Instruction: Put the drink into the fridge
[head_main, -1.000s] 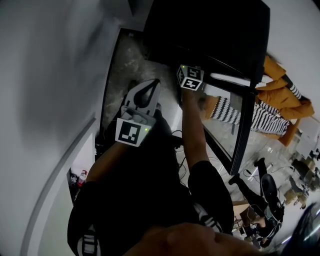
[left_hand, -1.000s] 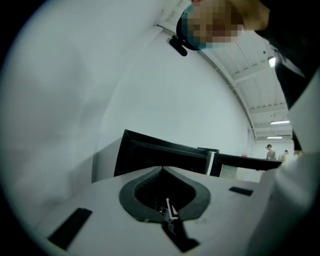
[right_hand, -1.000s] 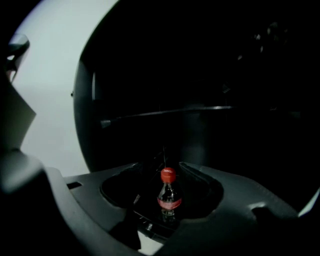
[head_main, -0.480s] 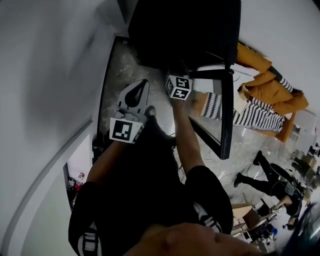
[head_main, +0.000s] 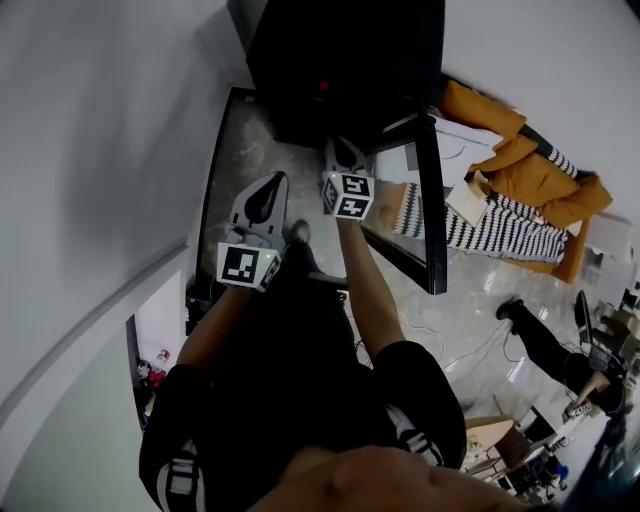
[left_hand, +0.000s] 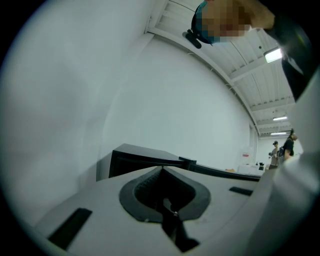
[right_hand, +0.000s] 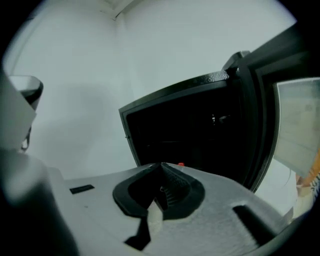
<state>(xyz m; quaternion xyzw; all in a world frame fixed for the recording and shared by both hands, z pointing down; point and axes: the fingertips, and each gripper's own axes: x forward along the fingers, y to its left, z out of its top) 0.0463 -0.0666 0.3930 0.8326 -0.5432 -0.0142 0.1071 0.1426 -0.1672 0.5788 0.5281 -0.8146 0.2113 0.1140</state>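
Note:
A black fridge (head_main: 340, 60) stands against the white wall with its door (head_main: 432, 210) swung out and seen edge-on. In its dark inside shows a small red spot (right_hand: 181, 164), too small to name. No drink is in either gripper. My right gripper (head_main: 340, 148) hovers in front of the open fridge (right_hand: 200, 125); its jaws are shut with nothing between them (right_hand: 161, 165). My left gripper (head_main: 275, 180) is beside it on the left, also shut and empty (left_hand: 161, 168), and points past the fridge (left_hand: 145, 157) toward the wall.
An orange jacket (head_main: 520, 160) and a striped cloth (head_main: 500, 232) lie right of the door. A person (head_main: 545, 345) sits further right on the shiny floor, among cables. A white wall runs along the left, with a low opening (head_main: 155, 360) holding small items.
The right gripper has moved left, away from the door's edge, to the front of the fridge opening. The door now looks edge-on. The left gripper has shifted slightly.

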